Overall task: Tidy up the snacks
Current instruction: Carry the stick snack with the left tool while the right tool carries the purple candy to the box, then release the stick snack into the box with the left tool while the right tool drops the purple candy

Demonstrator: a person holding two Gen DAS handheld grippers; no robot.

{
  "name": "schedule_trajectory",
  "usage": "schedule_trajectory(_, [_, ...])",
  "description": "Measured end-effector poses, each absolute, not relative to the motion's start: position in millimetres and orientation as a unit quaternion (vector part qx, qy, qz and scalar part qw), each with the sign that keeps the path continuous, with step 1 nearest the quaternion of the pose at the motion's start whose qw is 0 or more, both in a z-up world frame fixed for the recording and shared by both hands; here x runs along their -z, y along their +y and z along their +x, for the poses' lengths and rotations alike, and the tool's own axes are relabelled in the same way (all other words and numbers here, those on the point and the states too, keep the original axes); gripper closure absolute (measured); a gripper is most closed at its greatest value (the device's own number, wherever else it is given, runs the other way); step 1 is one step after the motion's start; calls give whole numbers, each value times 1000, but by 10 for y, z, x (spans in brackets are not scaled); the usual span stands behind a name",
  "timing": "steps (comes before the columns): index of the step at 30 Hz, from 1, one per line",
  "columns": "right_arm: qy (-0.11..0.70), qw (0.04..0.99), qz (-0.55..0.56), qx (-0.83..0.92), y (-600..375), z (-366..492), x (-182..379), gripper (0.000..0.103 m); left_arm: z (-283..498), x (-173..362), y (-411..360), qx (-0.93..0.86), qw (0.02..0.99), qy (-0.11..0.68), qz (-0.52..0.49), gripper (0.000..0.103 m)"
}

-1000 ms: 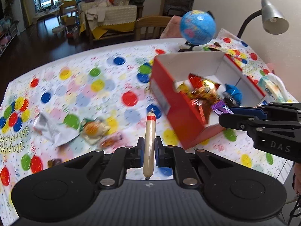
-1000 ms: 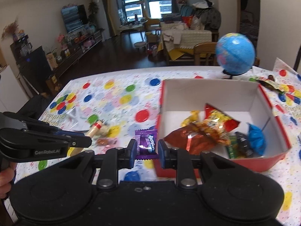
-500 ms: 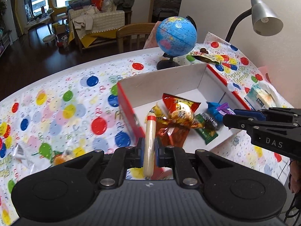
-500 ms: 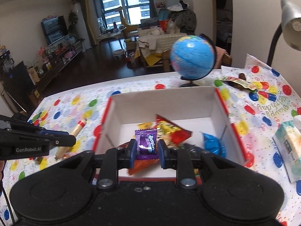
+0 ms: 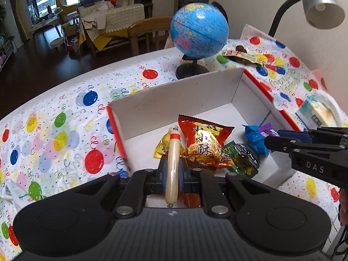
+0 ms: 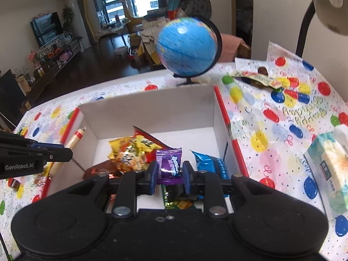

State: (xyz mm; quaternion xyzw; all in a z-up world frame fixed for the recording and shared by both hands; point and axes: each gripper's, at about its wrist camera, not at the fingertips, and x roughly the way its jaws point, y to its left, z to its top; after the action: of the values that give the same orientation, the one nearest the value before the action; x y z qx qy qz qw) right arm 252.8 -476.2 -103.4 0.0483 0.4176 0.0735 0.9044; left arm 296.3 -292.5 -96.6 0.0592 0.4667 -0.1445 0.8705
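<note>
My left gripper [image 5: 171, 171] is shut on a pale sausage stick [image 5: 172, 163] with a red band, held over the near left part of the red-rimmed white box [image 5: 165, 100]. My right gripper [image 6: 169, 174] is shut on a purple candy packet [image 6: 168, 165] over the box [image 6: 148, 108], near its front. In the box lie a red and yellow snack bag [image 5: 203, 141], a blue packet [image 5: 253, 138] and a green packet [image 5: 237, 156]. The right gripper shows in the left wrist view [image 5: 269, 134], and the left gripper with the sausage shows in the right wrist view [image 6: 63, 152].
A blue globe [image 5: 199, 30] stands just behind the box. A desk lamp [image 5: 322, 6] rises at the right. A tissue pack [image 6: 328, 167] lies right of the box, and a snack wrapper [image 6: 256, 77] lies at the back right. Loose wrappers [image 6: 15, 182] lie left of the box.
Both grippers have moved forward and over the box with their snacks still held. The box now fills the middle of both views.
</note>
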Motion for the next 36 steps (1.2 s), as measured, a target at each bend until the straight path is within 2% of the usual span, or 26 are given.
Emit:
schedule_trajectory(18, [460,880,46,-108,-4747,2832,1454,79,3296,1457,-3180,124,845,513,90,92])
schedule_trajectory(22, [465,877,52,-110,-4756,2835,1472,74,3299,1494,-3173,122,841,519,89,92])
schedule_trajectory(28, [463,877,53,-113,-4746,2768,1421,71,3257,1424,-3175,130,841,518,86,92])
schedule_trajectory(31, [460,878,54,-117,-4735,2706,1354,64,3204,1364,-3157,137,844,511,83,91])
schedule_trajectory(34, [453,882,53,-121,-4730,2627,1267,61,3147,1292,-3121,143,847,507,75,87])
schedule_trajectory(36, [447,884,54,-122,-4718,2573,1193,58,3100,1237,-3090,145,850,501,69,79])
